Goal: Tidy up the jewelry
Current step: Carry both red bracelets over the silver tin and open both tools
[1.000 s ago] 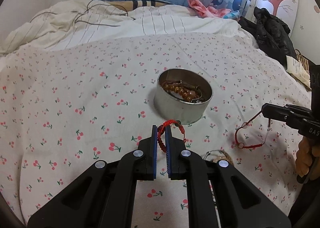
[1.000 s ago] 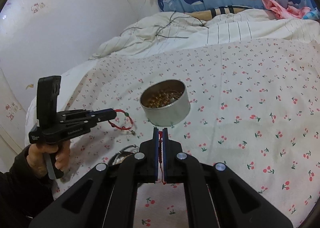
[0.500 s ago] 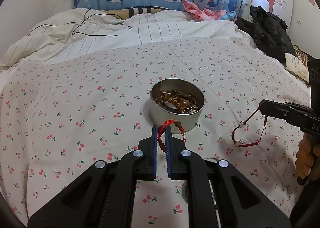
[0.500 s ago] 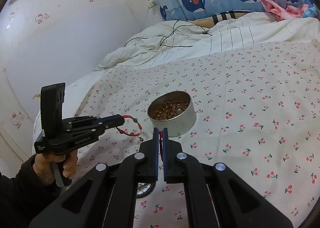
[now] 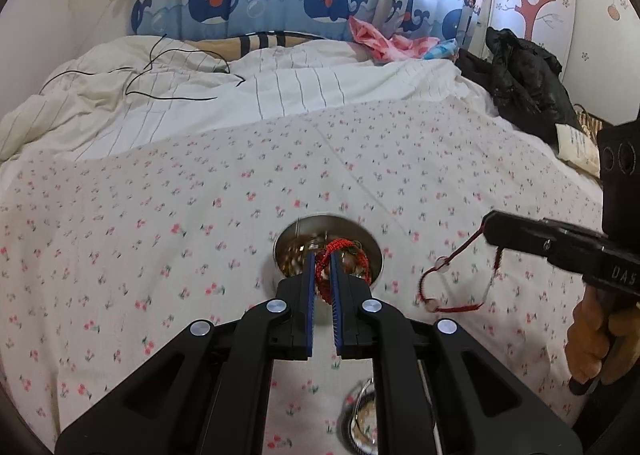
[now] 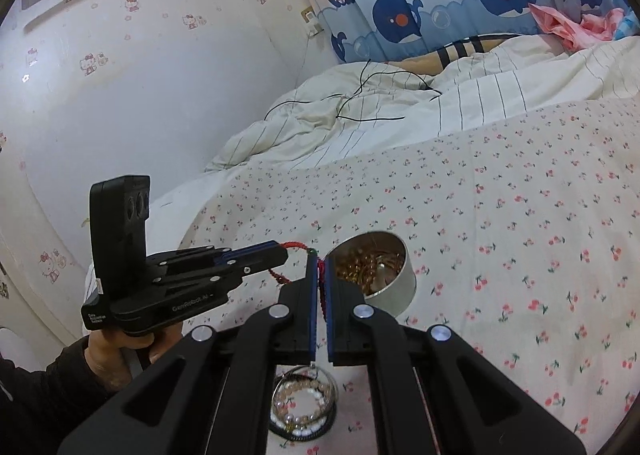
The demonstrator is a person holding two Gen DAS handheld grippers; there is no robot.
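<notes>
Left tongs [image 5: 323, 255] pinched on a braided red bracelet [image 5: 340, 251], over the tin [image 5: 376, 255]. Right tongs [image 6: 319, 261] clamped on a thin red cord [image 5: 452, 287], dangling above the bed [image 5: 200, 215].

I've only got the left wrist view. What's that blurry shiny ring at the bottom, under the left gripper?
Observer: A heap of pale and white beaded bracelets, lying on the cherry-print bedsheet.
Operator: Is the right gripper properly clamped?
Observer: Yes, its jaws are shut on the thin red cord bracelet, which runs down between the pads.
Operator: What's in the round metal tin behind the red braided bracelet in my left gripper?
Observer: Golden-brown beads.
</notes>
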